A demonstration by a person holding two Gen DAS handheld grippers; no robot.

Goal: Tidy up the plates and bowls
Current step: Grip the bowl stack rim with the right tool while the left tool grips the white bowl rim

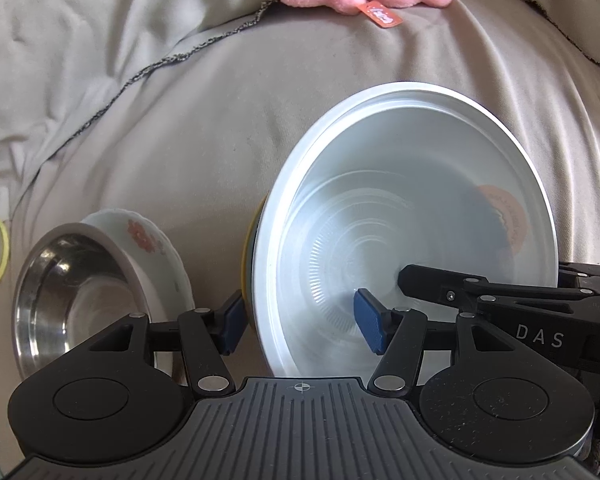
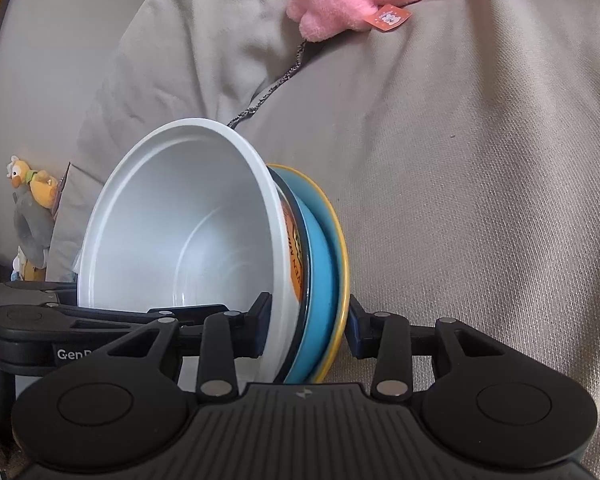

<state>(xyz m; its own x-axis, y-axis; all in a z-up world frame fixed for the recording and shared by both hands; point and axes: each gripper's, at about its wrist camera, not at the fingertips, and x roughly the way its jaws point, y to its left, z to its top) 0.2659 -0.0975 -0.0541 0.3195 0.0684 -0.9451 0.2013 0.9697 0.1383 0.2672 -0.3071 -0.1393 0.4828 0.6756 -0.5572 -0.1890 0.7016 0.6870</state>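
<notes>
Right hand-held gripper [image 2: 308, 330] pinches white bowl [image 2: 188, 220] with blue plate [image 2: 320, 280]; left hand-held gripper [image 1: 300, 316] straddles bowl rim, spread.

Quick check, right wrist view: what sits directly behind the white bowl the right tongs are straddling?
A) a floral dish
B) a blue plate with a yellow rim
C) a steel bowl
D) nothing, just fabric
B: in the right wrist view the blue plate with a yellow rim is stacked against the back of the white bowl, both standing on edge between the fingers of the right tongs.
</notes>
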